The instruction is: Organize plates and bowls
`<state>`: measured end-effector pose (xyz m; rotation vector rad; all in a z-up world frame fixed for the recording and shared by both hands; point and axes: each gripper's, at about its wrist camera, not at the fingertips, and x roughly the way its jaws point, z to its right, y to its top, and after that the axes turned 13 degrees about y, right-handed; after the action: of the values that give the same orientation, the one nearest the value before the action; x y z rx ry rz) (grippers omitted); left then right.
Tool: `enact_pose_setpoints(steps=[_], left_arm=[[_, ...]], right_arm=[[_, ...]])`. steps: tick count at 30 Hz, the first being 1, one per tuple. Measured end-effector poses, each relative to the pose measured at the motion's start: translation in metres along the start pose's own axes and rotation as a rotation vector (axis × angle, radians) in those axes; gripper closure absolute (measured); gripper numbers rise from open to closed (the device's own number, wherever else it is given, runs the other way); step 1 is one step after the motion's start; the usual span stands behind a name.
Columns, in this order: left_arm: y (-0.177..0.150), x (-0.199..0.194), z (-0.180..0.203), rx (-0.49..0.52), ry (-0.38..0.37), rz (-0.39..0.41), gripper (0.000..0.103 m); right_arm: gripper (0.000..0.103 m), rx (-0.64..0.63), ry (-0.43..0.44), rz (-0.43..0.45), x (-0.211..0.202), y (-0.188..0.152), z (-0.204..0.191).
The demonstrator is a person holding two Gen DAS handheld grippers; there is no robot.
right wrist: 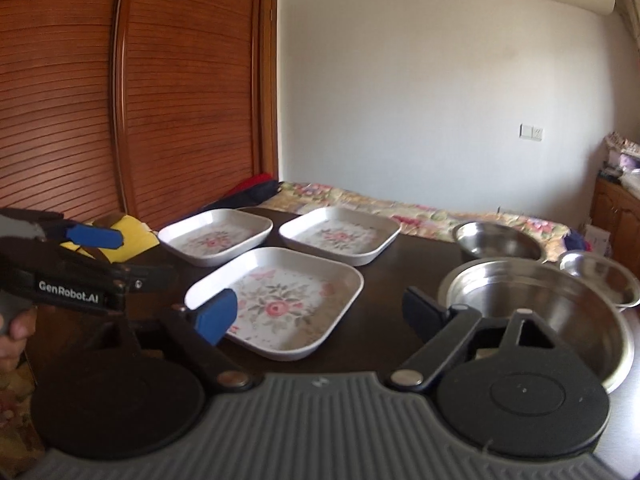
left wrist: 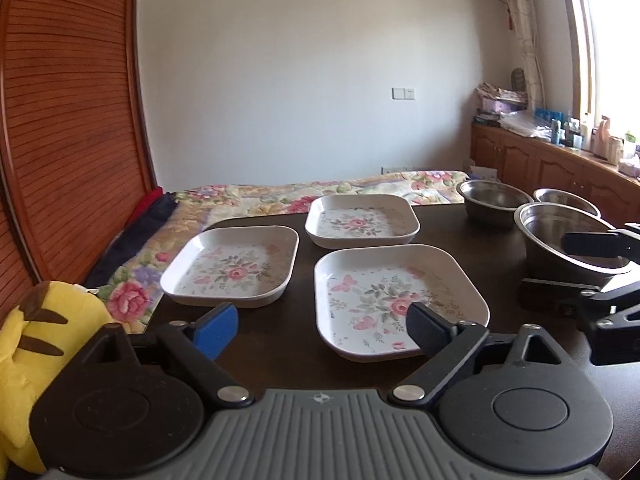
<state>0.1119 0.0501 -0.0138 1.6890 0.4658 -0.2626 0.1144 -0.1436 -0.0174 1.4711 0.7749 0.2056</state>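
both my grippers, left and right, gape empty. three plates at 12 o'clock, bowls at 2: light, stiff, slick; pinch rims.

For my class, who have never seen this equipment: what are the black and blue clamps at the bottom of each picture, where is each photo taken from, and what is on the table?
They are hand-held two-finger grippers, one per hand, each with a camera looking along its fingers. One picture is from the left gripper, the other from the right gripper. Both are open and hold nothing. On the dark table lie three square floral plates, the nearest, and three steel bowls, the nearest. A yellow plush toy sits left.
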Motion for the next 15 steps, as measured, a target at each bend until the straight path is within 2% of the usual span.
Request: enact_pose_setpoints(steps=[7, 11, 15], left_arm=[[0.004, 0.021, -0.004, -0.002, -0.029, -0.012, 0.015], [0.006, 0.037, -0.004, 0.014, -0.050, -0.035, 0.029], [0.008, 0.053, -0.004, 0.010, -0.096, -0.061, 0.033]], right_arm=[[0.022, 0.003, 0.030, -0.059, 0.025, -0.002, 0.005], [0.031, 0.017, 0.044, -0.086, 0.036, -0.002, 0.009], [0.042, 0.028, 0.046, -0.111, 0.047, -0.001, 0.013]])
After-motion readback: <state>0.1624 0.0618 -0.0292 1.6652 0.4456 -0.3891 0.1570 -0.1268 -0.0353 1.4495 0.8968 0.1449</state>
